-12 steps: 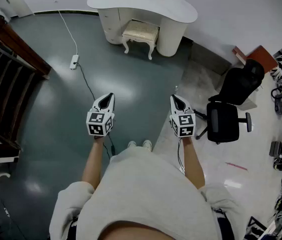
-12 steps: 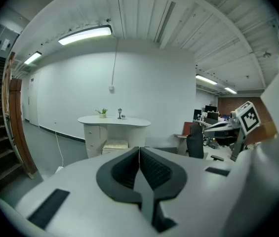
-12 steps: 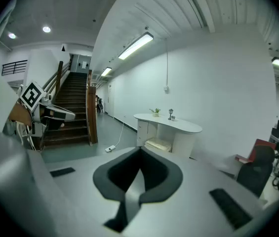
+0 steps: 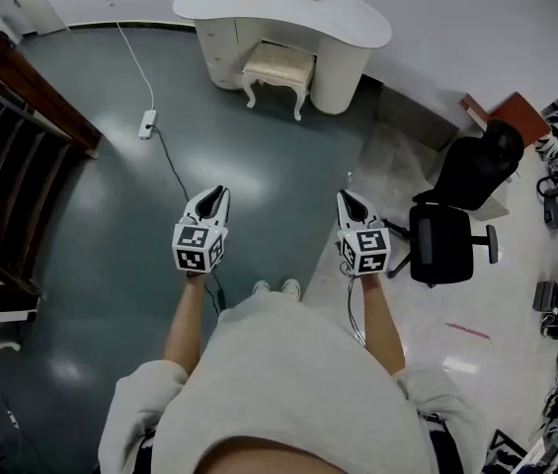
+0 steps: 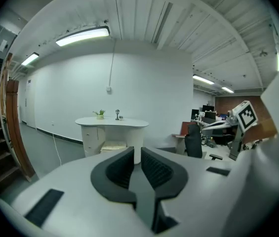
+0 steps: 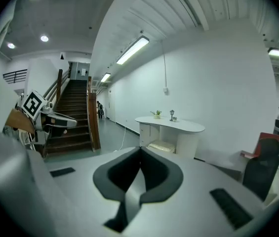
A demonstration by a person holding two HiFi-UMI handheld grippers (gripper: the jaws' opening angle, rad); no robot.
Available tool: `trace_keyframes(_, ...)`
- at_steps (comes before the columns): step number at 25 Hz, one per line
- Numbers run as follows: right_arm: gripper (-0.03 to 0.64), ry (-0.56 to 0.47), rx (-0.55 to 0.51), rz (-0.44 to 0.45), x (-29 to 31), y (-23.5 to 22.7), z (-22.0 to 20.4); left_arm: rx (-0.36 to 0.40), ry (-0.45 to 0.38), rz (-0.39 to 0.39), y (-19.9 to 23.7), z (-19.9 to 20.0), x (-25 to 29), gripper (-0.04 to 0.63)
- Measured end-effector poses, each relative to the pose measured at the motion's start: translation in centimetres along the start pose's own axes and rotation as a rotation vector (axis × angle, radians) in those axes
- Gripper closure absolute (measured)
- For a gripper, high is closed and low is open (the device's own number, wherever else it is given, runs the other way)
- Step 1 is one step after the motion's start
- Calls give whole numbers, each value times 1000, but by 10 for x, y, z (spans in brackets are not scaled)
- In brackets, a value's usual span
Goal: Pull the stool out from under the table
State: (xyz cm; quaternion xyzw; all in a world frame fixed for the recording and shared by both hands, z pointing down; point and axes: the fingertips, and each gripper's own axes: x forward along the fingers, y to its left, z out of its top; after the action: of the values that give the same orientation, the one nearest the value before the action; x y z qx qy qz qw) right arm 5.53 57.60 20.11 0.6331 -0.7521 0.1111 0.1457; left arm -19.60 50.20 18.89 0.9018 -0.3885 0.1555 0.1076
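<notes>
Cream-cushioned stool (image 4: 279, 64) sits tucked under the white tabletop (image 4: 348, 20), long side along its front. Well apart from it, the left gripper (image 4: 216, 192) and right gripper (image 4: 346, 195) have fingers pressed together, empty.

Your left gripper (image 4: 218, 193) & right gripper (image 4: 344, 196): white shells, black ribbed pads (image 5: 156, 170) inside the jaws, b/w marker cube (image 4: 198, 246) behind each. You've a pale short-sleeved shirt (image 4: 288, 383), white shoes (image 4: 277, 286).
</notes>
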Motion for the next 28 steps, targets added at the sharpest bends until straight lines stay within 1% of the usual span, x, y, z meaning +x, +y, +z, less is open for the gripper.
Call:
trace_keyframes(1,617,-6,2,19,1,2,1,-3,0,-17,-3,-1,2,566)
trace_keyframes(2,444,-9,2,40,2,4,1,-13,1,-36,-6,-2,4,482)
trace_keyframes(3,301,-13,1,56,3,6,1,-26,1,-51,-9,-3,6,381)
trace_keyframes(4,301,-16,-2,64,4,6,1,-37,1,-60,-11,-4,8,350)
trace_keyframes(6,267,-10,-12,61,6,4,-2,-45,7,-70,-15,-7,12,341)
trace_keyframes(11,268,17,-23,58,6,-5,-11,-47,15,-78,-25,-8,20,336)
trace_keyframes(14,298,20,-20,61,3,-12,-14,-46,19,-75,-32,-9,25,336)
trace_keyframes(20,304,29,-19,68,8,-29,-23,-44,28,-64,-43,-10,36,336)
trace_keyframes(23,305,37,-20,75,16,-31,-24,-45,41,-60,-40,-14,42,336)
trace_keyframes(28,314,48,-24,84,47,-38,-20,-47,46,-54,-20,-10,65,336)
